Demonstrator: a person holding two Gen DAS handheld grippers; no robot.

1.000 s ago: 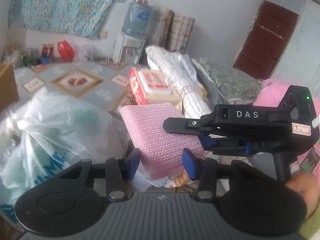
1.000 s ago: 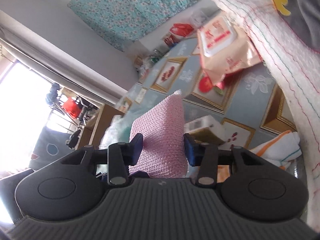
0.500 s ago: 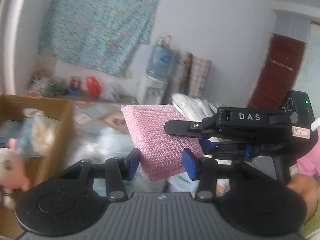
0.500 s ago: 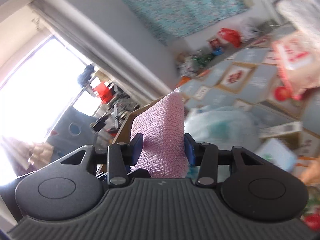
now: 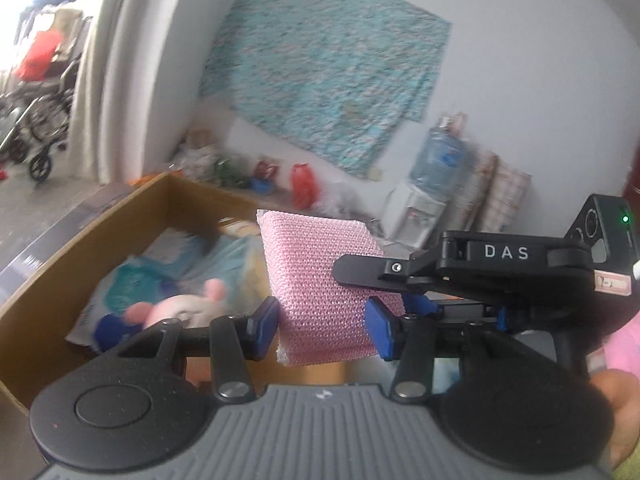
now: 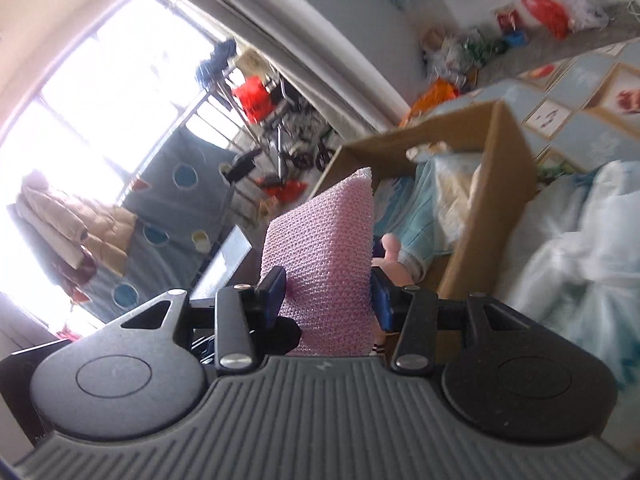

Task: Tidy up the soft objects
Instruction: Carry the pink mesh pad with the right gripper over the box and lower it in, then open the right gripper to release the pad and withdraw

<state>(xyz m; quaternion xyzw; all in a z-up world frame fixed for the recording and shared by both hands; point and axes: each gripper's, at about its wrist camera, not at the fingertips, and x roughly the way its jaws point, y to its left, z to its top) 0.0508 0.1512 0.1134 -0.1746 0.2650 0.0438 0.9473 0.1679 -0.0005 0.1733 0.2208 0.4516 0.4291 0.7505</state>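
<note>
We are in the carrying step: the pink mesh sponge [image 5: 324,292] is in the air, pinched by both tools at once, and we are bringing it toward the open cardboard box [image 5: 120,216]. In the right wrist view the right gripper [image 6: 329,300] clamps the sponge, both blue pads pressed into its sides. In the left wrist view the left gripper [image 5: 322,328] also has the sponge between its fingers; its pads look to touch the sponge's lower edge, so we judge it a lighter, steadying hold. The sponge sits just beside the box, at its near right wall and above rim level, not yet over the middle. Inside the box lie a pink plush toy [image 5: 176,308] and a pale blue plastic pack [image 5: 160,268].

Next we need to carry the sponge across the box's near wall, lower it over a free patch beside the plush toy, and loosen both holds together so it drops flat.
</note>
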